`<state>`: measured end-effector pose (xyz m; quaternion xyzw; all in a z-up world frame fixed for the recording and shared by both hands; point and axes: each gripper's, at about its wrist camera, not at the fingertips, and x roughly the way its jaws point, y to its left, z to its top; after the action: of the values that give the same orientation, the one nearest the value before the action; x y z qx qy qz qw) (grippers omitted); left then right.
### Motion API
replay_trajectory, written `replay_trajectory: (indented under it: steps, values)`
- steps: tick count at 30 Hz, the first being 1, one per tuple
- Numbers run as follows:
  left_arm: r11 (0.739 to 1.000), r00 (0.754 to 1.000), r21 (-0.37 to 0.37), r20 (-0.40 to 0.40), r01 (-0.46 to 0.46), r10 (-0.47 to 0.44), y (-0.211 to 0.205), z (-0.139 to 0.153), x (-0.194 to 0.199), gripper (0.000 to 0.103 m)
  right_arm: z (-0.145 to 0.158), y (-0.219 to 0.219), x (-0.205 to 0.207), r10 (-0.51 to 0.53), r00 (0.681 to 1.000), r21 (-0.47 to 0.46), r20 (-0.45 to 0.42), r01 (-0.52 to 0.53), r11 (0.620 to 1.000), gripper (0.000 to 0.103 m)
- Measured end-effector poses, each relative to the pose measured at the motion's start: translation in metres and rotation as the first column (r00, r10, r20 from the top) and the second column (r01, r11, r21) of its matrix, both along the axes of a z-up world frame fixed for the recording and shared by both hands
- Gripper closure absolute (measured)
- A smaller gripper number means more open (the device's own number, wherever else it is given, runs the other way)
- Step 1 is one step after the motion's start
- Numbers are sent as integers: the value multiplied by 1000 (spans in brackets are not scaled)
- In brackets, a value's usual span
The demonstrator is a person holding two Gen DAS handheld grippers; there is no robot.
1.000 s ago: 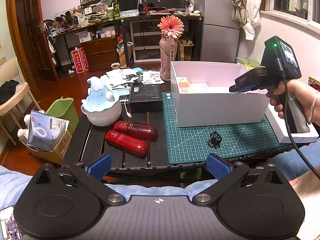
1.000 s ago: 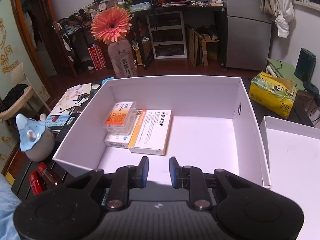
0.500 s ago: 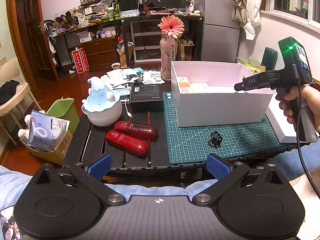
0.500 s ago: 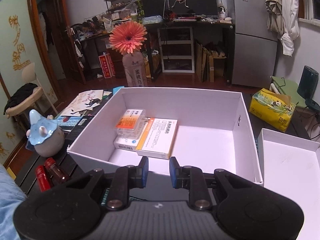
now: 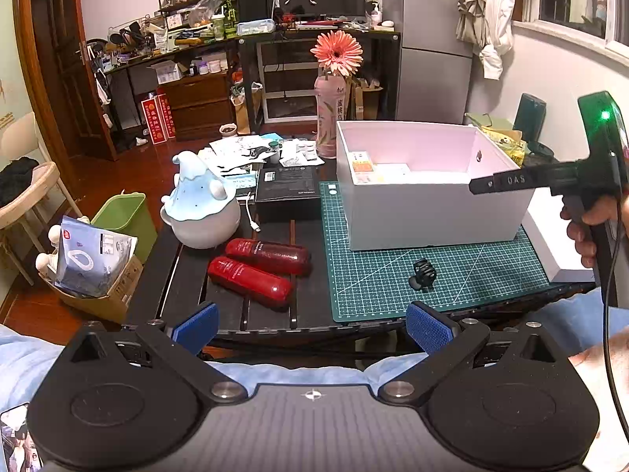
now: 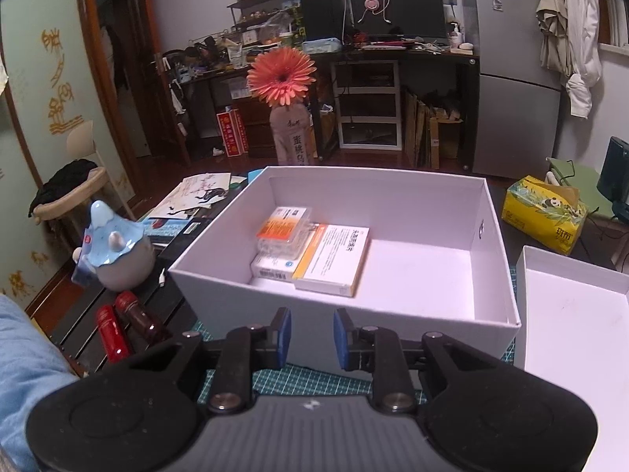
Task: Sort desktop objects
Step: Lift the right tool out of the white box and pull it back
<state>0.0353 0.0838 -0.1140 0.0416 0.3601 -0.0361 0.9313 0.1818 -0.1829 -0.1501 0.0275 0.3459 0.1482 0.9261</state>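
A white open box point(image 5: 432, 212) stands on the green cutting mat point(image 5: 377, 287); it also shows in the right wrist view point(image 6: 346, 314). Inside lie medicine packs point(image 6: 314, 247). A black hair clip point(image 5: 422, 273) lies on the mat in front of the box. Two red tubes point(image 5: 259, 267) lie on the dark table left of the mat. My left gripper point(image 5: 312, 328) is open and empty, held back at the table's near edge. My right gripper point(image 6: 312, 338) is nearly closed, with a small gap and nothing between its pads, just in front of the box's near wall.
A blue-and-white ceramic pot point(image 5: 200, 204) and a black box point(image 5: 289, 190) stand left of the white box. A flower bottle point(image 5: 332, 118) stands behind. The box lid point(image 6: 574, 314) lies to the right. A yellow tissue pack point(image 6: 542, 212) sits beyond it.
My right gripper has drawn back and to the right, from over the box's inside to in front of its near wall. The left gripper has not moved.
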Motion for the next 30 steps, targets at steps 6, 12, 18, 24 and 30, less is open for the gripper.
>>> replay_trajectory:
  steps: [6, 12, 18, 24, 30]
  values:
    - [1000, 1000, -5, 10, 2, -2, 0, 1, -1, 0, -5, 0, -10, 11, 1000, -9, 13, -11, 1000, 69]
    - [1000, 1000, -9, 10, 1, -1, 1, 1, 0, 0, -10, 0, -16, 23, 1000, 9, 5, -23, 1000, 68]
    - [1000, 1000, -7, 16, 1, -1, 1, 1, 0, 0, -13, 3, -22, 41, 999, 13, 1, -41, 999, 66]
    - [1000, 1000, -6, 19, -1, 1, 1, 1, 0, 0, -19, 6, -30, 47, 999, 19, 3, -47, 999, 58]
    - [1000, 1000, 11, 15, -1, 1, -2, 1, 1, 0, -21, 6, -33, 50, 999, 33, 6, -50, 998, 57]
